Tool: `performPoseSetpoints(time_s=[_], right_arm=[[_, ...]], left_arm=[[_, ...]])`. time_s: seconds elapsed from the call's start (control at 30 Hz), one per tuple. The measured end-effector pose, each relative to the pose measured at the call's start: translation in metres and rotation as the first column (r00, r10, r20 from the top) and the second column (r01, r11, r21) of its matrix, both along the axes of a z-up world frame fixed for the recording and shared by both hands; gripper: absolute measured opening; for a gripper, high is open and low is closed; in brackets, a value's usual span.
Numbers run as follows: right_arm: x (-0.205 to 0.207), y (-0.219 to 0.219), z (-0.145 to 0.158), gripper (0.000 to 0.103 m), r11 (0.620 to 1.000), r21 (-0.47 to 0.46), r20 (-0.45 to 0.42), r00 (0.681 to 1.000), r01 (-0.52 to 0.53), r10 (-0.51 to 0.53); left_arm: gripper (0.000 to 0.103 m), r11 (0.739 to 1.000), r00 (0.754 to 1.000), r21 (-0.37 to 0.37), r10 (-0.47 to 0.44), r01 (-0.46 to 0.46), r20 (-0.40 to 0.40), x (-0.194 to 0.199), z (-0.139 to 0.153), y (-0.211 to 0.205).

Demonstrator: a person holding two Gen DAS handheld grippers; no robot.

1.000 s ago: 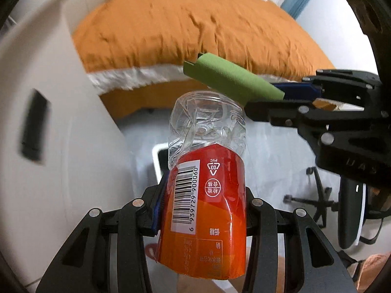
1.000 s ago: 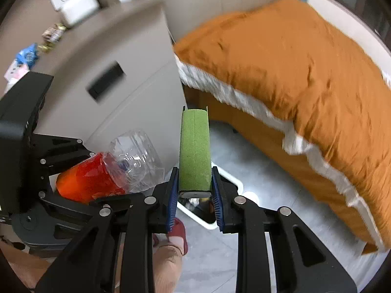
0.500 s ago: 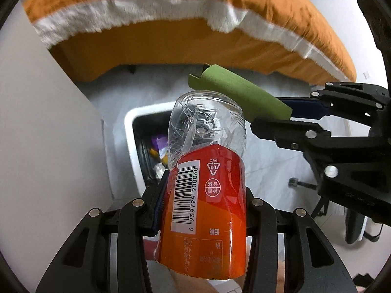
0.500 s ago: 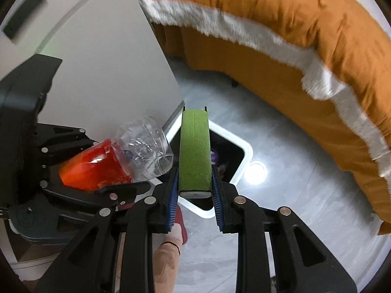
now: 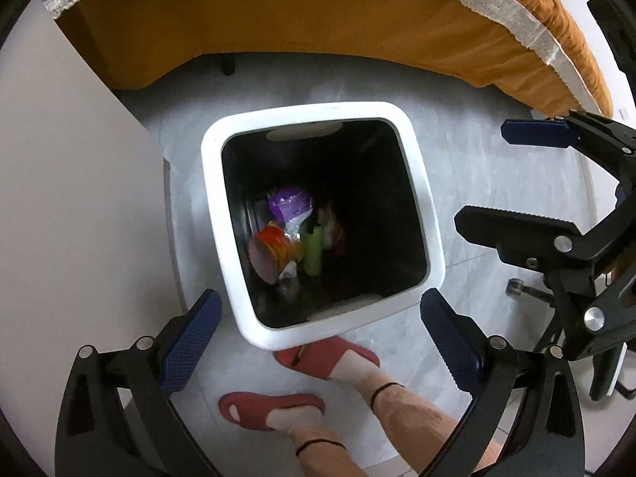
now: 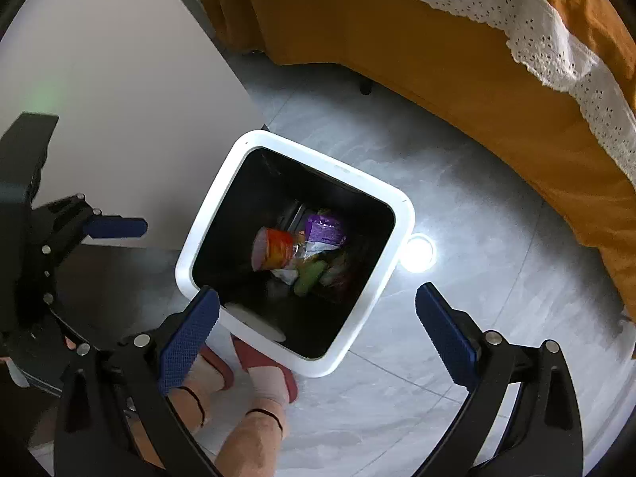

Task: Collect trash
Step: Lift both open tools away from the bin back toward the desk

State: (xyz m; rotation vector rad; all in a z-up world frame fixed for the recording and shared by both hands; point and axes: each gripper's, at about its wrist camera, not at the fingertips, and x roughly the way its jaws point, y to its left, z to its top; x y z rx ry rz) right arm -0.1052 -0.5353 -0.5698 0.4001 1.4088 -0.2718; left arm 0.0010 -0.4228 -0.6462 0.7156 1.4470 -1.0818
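Left wrist | both grippers' jaws spread, empty, above white square plastic bin [image 5: 417, 183] | risk: I clip its rim descending.

We look down on the white-rimmed square bin with the black inside [image 6: 397, 214], our landmark. At its bottom lie the orange-labelled plastic bottle [image 6: 274, 253], the green foam piece [image 6: 310, 278] just right of it, and a purple wrapper [image 6: 324, 228] behind both. Our right gripper [image 6: 318, 332] hangs above the bin's near edge, blue pads spread wide and empty. Our left gripper [image 6: 115, 227] sits left of the bin. Red slippers [image 6: 288, 377] touch its near rim; the orange bed skirt [image 6: 437, 59] lies beyond it.
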Motion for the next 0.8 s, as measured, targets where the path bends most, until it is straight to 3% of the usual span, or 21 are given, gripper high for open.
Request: performPoseSetpoints(time_s=[0.17,0.33,0.6,0.8], right_arm=[[0.000,0.003,0.014,0.098,1.000,-0.008,0.007,1.000,-0.029,0.029],[0.000,0.005,0.046,0.098,0.999,-0.027,0.024,0.999,-0.047,0.048],[-0.001,0.011,0.143,0.098,0.994,-0.090,0.118,0.991,-0.058,0.068],[-0.004,0.019,0.224,0.098,0.989,-0.136,0.214,0.973,-0.056,0.085]], left_arm=[[0.098,1.000,1.000,-0.005,0.001,-0.001,0.008,0.002,0.012,0.000],[0.098,0.999,0.999,-0.027,0.028,-0.027,0.029,0.009,0.045,0.004],[0.098,0.992,0.992,-0.102,0.085,-0.076,0.092,0.009,0.140,0.010],[0.098,0.971,0.979,-0.192,0.168,-0.144,0.118,0.007,0.219,0.020]])
